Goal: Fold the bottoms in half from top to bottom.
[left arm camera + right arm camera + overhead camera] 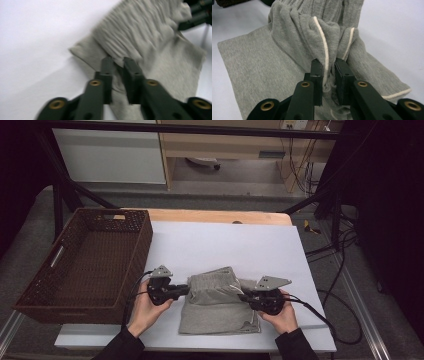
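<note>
Left gripper view soft with blur, worst at the left claw (117, 65) arms. Grey garment (150, 50) cut by top edge there. Fabric pinched in right claw (329, 65) hidden between jaws. Bench (280, 250) near edge cropped.
</note>
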The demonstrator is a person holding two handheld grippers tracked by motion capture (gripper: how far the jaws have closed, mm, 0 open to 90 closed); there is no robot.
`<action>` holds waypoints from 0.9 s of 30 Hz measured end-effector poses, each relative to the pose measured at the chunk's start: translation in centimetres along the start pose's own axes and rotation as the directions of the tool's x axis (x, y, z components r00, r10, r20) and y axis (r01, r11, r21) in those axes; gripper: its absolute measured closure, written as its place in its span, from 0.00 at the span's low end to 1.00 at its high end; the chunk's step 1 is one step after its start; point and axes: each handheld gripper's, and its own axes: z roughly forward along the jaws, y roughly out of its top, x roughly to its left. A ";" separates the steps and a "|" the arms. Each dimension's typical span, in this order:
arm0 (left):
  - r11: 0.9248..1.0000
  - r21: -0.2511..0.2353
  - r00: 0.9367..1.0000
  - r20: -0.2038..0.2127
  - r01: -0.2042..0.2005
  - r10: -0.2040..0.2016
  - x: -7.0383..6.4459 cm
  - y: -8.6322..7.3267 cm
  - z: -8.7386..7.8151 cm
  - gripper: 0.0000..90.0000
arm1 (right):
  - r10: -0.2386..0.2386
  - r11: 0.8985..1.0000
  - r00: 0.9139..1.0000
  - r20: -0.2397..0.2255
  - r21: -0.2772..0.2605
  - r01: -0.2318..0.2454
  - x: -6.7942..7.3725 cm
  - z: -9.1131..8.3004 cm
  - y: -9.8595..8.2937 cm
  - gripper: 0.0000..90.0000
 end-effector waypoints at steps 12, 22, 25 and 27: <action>0.999 -0.010 0.999 -0.032 0.041 -0.041 1.9 3.1 3.9 1.00 | -0.008 1.000 1.000 -0.006 -0.003 0.008 0.1 -0.1 -0.3 0.87; 1.000 0.015 1.000 0.020 0.009 -0.009 1.3 2.4 3.8 1.00 | -0.008 1.000 1.000 -0.006 -0.006 0.008 0.1 -0.2 -0.7 0.86; 1.000 0.011 0.998 0.059 -0.006 0.005 0.9 1.8 3.2 1.00 | -0.013 1.000 1.000 -0.004 -0.004 0.013 0.2 -0.3 -0.7 0.85; 1.000 0.006 0.997 0.081 -0.012 0.011 0.6 1.4 2.8 1.00 | -0.013 1.000 1.000 -0.005 -0.004 0.013 0.3 -0.4 -0.7 0.84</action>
